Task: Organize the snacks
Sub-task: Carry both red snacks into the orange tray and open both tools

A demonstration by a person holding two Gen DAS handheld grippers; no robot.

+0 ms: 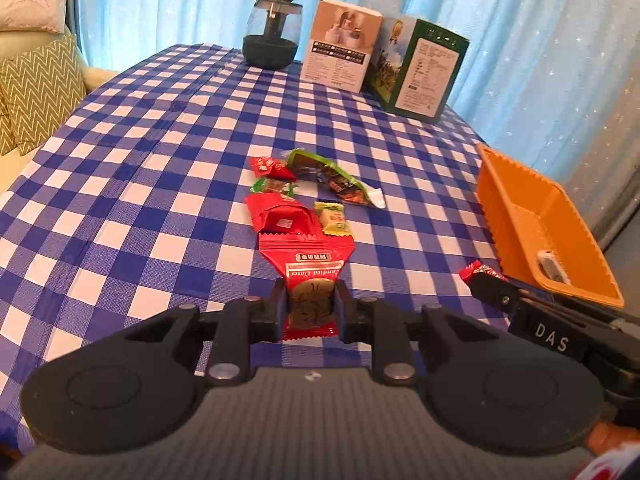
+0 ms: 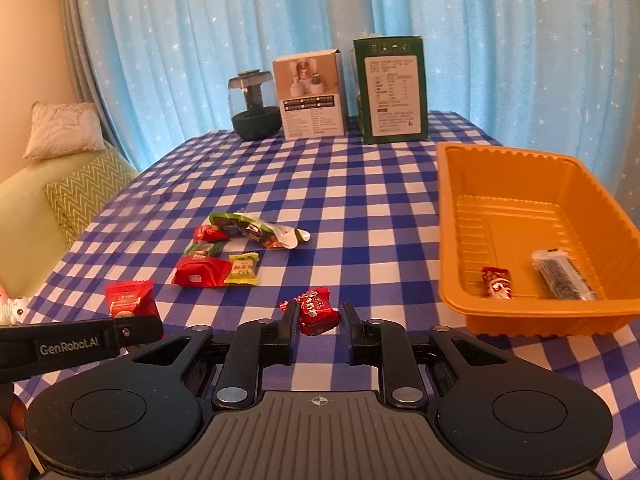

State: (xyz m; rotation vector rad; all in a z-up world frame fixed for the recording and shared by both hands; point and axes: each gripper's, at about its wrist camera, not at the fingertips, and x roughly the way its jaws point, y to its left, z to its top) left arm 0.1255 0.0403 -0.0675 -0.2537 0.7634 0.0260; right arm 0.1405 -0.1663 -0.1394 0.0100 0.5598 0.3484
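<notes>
A person's two handheld grippers work over a table draped in a blue-and-white checked cloth (image 2: 360, 208). The left gripper (image 1: 308, 312) pinches a red candied-dates packet (image 1: 308, 276) between its pads, the packet's far end fanning out ahead of the fingers above the cloth. The right gripper (image 2: 319, 326) has its fingers drawn in on a small red wrapped candy (image 2: 318, 310), which sits at the fingertips; in the left wrist view the same candy pokes from the tip of the right gripper just beside the near corner of the orange plastic tray (image 2: 452, 216). The tray stands at the table's right edge and holds a small red candy (image 2: 497, 283) and a dark sesame-like bar in a clear wrapper (image 2: 560, 276), lying apart on its floor. Mid-table lies a loose cluster of snacks: a red pouch (image 2: 198, 274), a yellow-green candy (image 2: 243, 269) touching it, and a long green packet (image 2: 260, 230) behind them. Along the far edge stand a dark glass-domed jar (image 2: 253, 106), a white carton (image 2: 310, 96) and a green carton (image 2: 392, 94), before a blue star-print curtain (image 2: 200, 40).
</notes>
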